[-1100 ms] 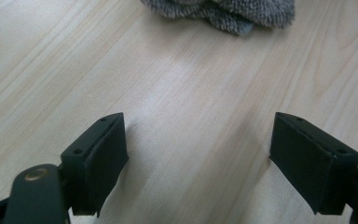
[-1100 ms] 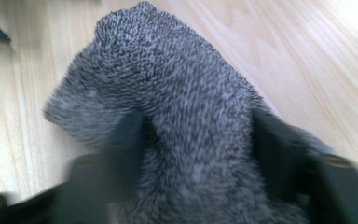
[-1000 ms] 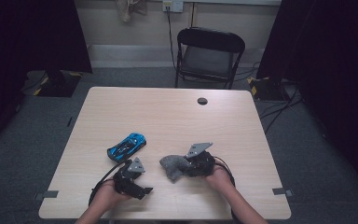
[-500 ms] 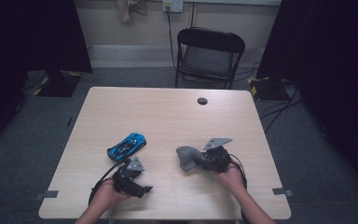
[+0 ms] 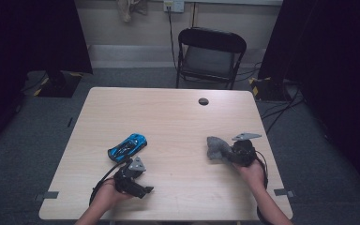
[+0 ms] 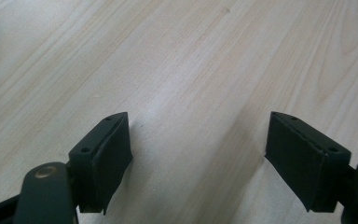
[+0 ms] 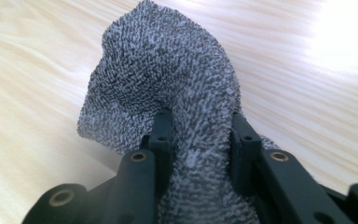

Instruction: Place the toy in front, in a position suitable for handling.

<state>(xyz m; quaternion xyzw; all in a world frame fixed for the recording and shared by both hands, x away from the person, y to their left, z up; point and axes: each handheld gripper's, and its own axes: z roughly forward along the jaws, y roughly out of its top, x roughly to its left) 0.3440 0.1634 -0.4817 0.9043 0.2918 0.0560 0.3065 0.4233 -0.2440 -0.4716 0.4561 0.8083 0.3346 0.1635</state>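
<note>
Two hand-held grippers over pale wooden surface [image 5: 178, 117].
Right hand-held gripper [image 7: 198, 135] clamping grey fuzzy terry cloth [image 7: 168, 88]; left hand-held gripper [image 6: 198, 144] spread wide, holding nothing.

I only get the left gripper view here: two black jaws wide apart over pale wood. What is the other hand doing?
Observer: The right gripper is shut on a grey cloth, pinched between its jaws.
Operator: Is that cloth lying flat?
Observer: No, it is bunched; in the high view it sticks out from the jaws toward the middle of the table.
Operator: Anything else on the table?
Observer: A blue toy car sits just beyond the left gripper, apart from it.
Operator: And further off?
Observer: A small dark round thing lies near the table's far edge, with a black folding chair behind it.
</note>
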